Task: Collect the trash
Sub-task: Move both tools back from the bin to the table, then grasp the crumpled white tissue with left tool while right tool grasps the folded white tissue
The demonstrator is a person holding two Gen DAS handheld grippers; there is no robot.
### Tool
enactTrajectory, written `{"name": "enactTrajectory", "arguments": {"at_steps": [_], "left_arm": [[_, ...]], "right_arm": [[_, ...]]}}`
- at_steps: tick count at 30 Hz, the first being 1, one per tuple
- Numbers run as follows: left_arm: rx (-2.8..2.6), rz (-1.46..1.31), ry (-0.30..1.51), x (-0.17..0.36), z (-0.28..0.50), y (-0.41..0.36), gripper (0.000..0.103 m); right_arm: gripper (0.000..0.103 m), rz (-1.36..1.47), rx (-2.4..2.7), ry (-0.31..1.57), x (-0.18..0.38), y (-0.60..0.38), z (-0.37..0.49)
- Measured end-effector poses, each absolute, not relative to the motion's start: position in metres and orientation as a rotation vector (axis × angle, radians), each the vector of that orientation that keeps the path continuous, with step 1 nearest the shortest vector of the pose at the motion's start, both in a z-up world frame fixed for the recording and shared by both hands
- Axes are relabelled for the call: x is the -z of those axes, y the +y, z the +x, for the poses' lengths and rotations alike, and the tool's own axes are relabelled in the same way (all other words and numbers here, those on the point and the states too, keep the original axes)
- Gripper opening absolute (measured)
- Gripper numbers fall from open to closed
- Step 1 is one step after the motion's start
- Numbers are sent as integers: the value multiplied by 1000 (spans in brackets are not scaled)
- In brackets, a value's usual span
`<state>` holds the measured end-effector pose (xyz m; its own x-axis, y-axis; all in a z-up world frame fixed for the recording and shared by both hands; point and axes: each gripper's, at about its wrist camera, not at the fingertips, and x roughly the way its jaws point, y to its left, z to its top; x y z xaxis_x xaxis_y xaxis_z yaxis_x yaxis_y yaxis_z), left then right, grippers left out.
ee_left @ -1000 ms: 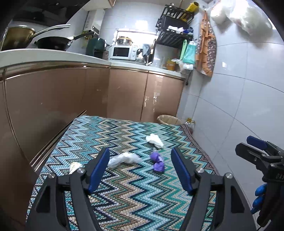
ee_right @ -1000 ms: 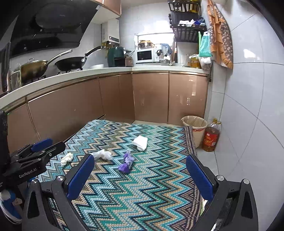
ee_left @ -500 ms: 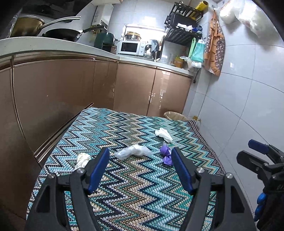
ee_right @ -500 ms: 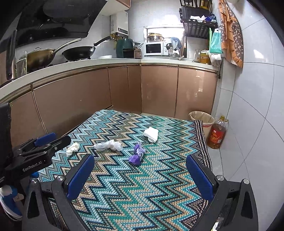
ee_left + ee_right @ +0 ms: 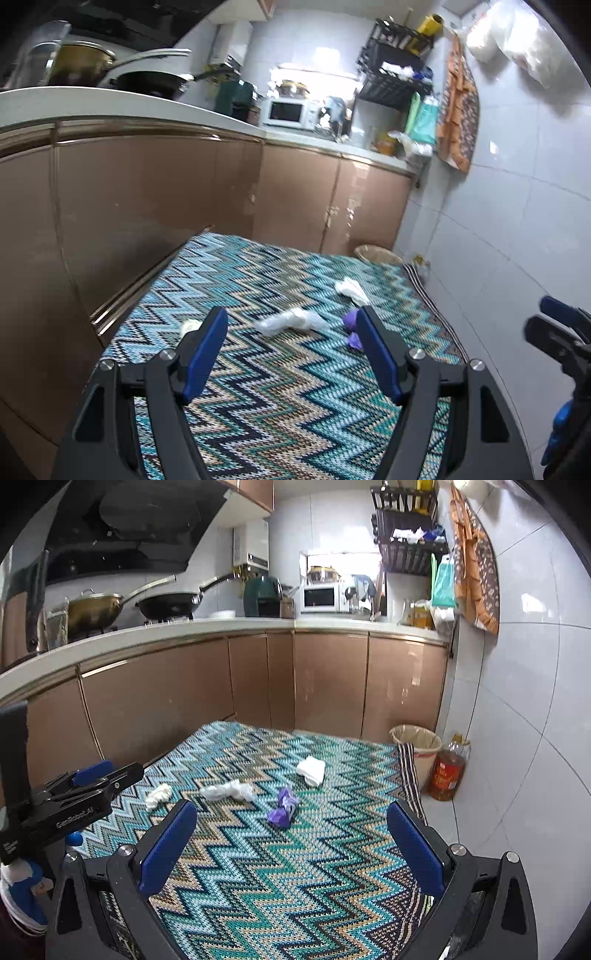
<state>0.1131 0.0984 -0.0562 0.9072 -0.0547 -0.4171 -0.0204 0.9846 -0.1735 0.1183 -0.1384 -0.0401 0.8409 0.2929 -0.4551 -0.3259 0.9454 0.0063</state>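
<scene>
Four scraps of trash (image 5: 282, 808) lie on the zigzag rug (image 5: 295, 867); your left gripper (image 5: 291, 328) and right gripper (image 5: 291, 819) gape wide, empty.

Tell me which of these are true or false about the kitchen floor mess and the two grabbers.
1. Four bits of trash lie on the rug. True: a white wad, a clear wrapper, a purple wrapper and a white tissue.
2. The left gripper holds the purple wrapper. False: it is open and empty; the wrapper lies on the rug.
3. The bin stands at the rug's far corner beside an oil bottle. True.
4. The right gripper is shut. False: its jaws stand wide apart, nothing between them.
5. The bin lies tipped over. False: it stands upright.
</scene>
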Motion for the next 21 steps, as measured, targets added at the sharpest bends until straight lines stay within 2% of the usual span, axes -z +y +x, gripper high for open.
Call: {"name": "enactTrajectory", "arguments": {"at_steps": [12, 21], "left_arm": [[-129, -184, 462, 56, 102, 151, 71], [-217, -224, 542, 79, 113, 198, 71]], "right_arm": [[103, 2, -369, 372, 19, -162, 96], [103, 23, -401, 482, 41, -166, 126]]}}
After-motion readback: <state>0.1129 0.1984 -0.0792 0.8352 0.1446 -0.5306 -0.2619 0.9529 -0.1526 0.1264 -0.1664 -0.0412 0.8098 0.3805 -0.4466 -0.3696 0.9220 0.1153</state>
